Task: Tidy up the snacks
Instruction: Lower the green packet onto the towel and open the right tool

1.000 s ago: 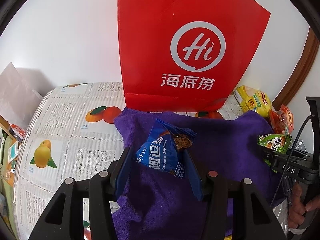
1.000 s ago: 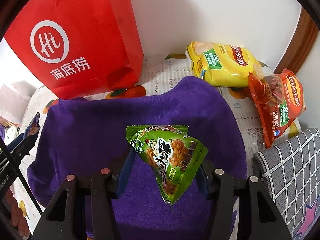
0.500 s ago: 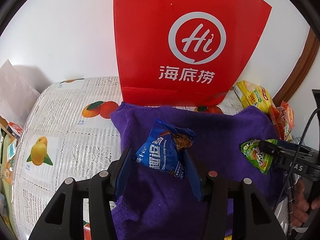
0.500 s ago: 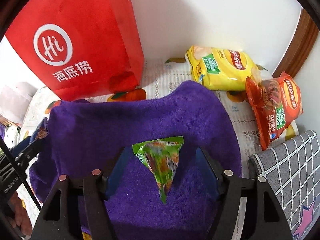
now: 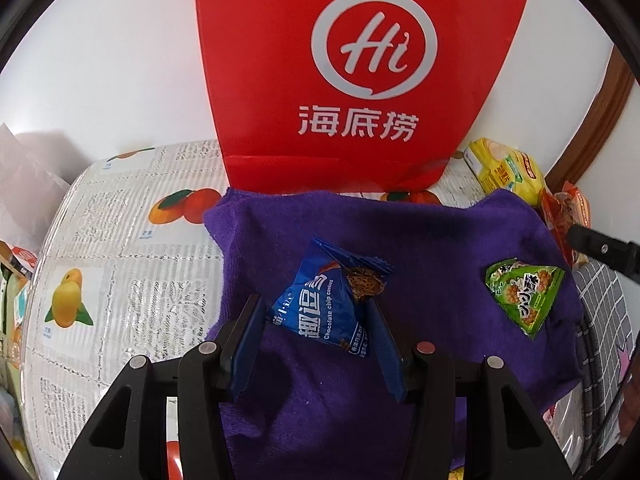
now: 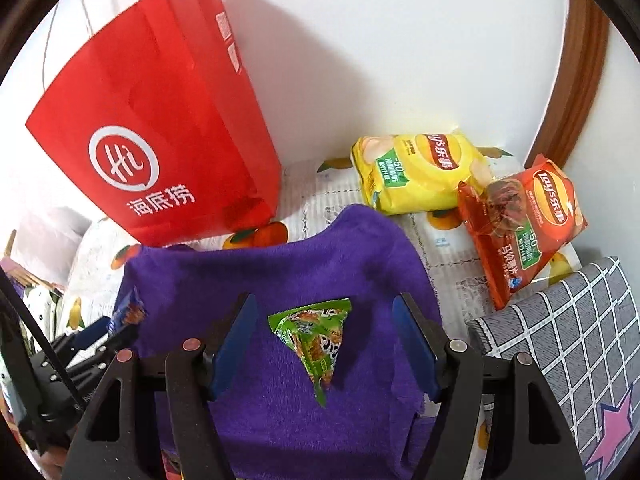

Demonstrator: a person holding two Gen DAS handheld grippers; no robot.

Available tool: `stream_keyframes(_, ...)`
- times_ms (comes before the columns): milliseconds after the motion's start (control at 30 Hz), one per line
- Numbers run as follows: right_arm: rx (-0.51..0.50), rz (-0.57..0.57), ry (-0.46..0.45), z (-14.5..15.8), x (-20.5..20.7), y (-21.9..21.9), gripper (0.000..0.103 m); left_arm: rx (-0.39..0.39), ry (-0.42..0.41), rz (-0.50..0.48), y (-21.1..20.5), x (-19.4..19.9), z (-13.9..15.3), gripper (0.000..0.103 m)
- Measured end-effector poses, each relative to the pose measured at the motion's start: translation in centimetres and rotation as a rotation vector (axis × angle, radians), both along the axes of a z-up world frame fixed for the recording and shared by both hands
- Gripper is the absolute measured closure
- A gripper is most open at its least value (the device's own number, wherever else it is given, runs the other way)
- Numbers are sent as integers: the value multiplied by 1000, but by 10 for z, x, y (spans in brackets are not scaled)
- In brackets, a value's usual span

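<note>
On the purple towel (image 6: pixel 280 272) the green snack packet (image 6: pixel 314 340) lies free between the spread jaws of the right gripper (image 6: pixel 324 344), while the left gripper (image 5: pixel 316 328) pinches the blue cookie packet (image 5: pixel 320 312), whose lower corner is hidden behind one finger.

A red bag (image 5: pixel 360 80) carries a white logo. The towel (image 6: pixel 280 272) is purple. One packet (image 5: pixel 328 312) is blue, another (image 6: pixel 316 336) green. The chips, upper right, are yellow (image 6: pixel 420 176) and orange-red (image 6: pixel 524 224). The tablecloth (image 5: pixel 120 264) is white with fruit prints.
</note>
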State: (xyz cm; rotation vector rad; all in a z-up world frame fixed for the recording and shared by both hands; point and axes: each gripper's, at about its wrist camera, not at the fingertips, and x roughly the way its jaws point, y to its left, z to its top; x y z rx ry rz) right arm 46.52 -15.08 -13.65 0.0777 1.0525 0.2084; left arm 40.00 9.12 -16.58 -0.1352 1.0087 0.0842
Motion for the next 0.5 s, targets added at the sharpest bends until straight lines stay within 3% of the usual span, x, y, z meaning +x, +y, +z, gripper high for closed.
stream_keyframes(500,-1,10,-11,4,-3,4,33,-3,10,-33,-9,2,-5,53)
